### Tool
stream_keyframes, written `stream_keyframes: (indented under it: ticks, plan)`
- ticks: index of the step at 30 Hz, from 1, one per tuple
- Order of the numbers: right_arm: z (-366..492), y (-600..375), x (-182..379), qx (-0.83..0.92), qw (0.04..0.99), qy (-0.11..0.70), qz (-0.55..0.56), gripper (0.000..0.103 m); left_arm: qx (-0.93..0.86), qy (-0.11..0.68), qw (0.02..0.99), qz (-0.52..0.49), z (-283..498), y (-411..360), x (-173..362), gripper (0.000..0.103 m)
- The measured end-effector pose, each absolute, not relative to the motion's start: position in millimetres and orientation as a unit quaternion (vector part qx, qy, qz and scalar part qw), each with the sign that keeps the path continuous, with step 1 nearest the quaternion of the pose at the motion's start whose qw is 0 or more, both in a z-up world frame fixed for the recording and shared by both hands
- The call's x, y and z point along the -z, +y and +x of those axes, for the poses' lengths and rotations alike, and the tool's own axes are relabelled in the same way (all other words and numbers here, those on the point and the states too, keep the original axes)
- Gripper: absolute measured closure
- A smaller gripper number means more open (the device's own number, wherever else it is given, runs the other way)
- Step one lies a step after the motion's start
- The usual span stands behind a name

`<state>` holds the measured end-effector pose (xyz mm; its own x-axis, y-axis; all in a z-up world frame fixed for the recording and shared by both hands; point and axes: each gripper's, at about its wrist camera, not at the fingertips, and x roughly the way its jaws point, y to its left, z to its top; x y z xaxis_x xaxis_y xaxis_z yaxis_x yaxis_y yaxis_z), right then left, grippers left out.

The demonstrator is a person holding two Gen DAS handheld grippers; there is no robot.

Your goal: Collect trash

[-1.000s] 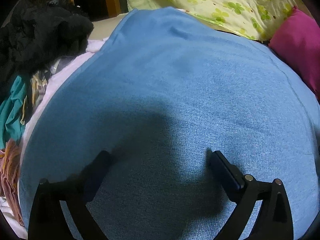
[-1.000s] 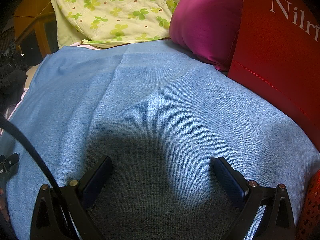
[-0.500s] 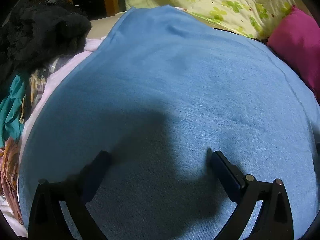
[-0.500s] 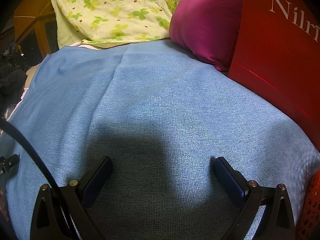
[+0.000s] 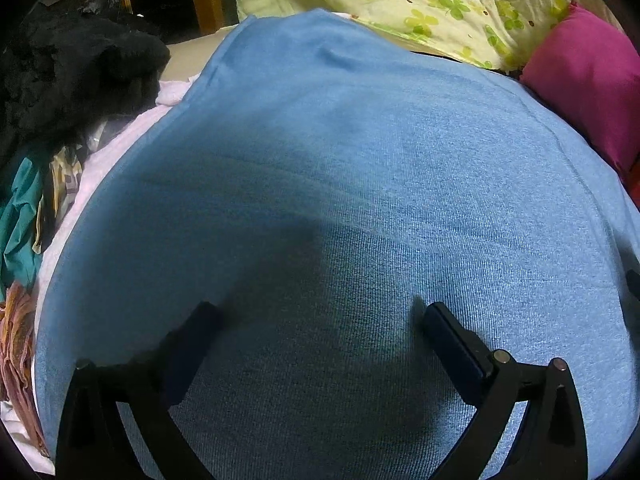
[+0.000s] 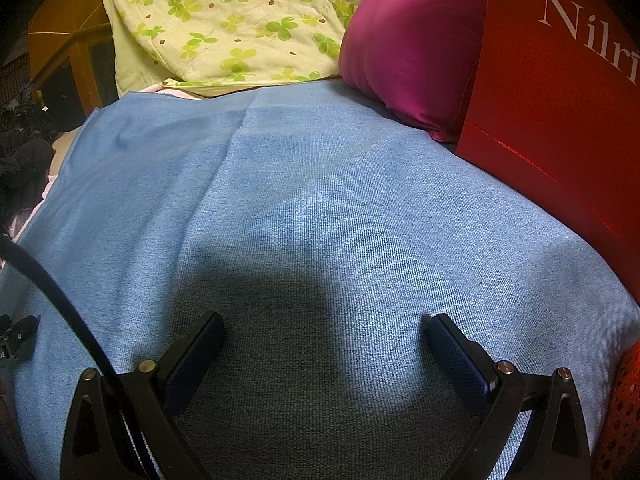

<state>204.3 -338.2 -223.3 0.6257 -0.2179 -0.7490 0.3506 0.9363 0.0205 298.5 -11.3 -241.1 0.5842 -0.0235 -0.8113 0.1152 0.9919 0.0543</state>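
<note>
Blue cloth: a woven blue fabric sheet [image 5: 360,168] is spread flat and takes up most of both views; every place below is given relative to it.
Left tool: the black two-finger left tool [image 5: 316,320] hangs just over the cloth's near part, fingers spread wide, nothing between them; likely held low to look the cloth over.
Right tool: the black two-finger right tool [image 6: 324,332] hangs the same way over the cloth's near part, fingers spread wide and empty.
Trash: no loose scrap or wrapper shows anywhere on the cloth, so I cannot tell where the task's thing lies; it may be off its edges or out of view.
Left of the cloth: a heap of black fuzzy clothing [image 5: 76,68] and crumpled teal and patterned garments [image 5: 24,216] lie beside its left edge, on a pale pink sheet [image 5: 100,160].
Beyond the cloth: a pale yellow quilt with green clover print [image 6: 232,24] lies against its far edge.
Right of the cloth: a magenta cushion [image 6: 408,44] touches its far right corner, with a red box bearing white letters [image 6: 560,92] just beside it, walling that side; an orange perforated basket [image 6: 620,412] sits at its near right edge, perhaps the bin.
In the way: the clothing heap could hide small litter.
</note>
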Motion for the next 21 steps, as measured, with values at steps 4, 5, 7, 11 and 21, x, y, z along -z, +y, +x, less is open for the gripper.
stream_keyframes:
  ticks: [4, 5, 7, 11, 21]
  plan:
    - [204.3, -338.2, 223.4, 0.158, 0.898, 0.403, 0.082, 0.000, 0.036, 0.448, 0.891, 0.054, 298.1, -14.2, 242.0, 0.000]
    - [204.4, -338.3, 223.6, 0.158, 0.898, 0.403, 0.082, 0.000, 0.036, 0.446, 0.893, 0.057, 297.9, -15.1, 242.2, 0.000]
    - [204.3, -338.1, 223.4, 0.159, 0.898, 0.403, 0.083, 0.000, 0.033, 0.443, 0.894, 0.059, 298.9, -16.7, 242.4, 0.000]
    - [204.3, -338.2, 223.5, 0.159, 0.898, 0.403, 0.083, 0.000, 0.027, 0.441, 0.895, 0.059, 299.0, -17.8, 241.9, 0.000]
    - [204.6, -337.4, 223.3, 0.159, 0.897, 0.403, 0.083, 0.000, 0.020, 0.433, 0.899, 0.062, 295.9, -19.2, 241.5, 0.000]
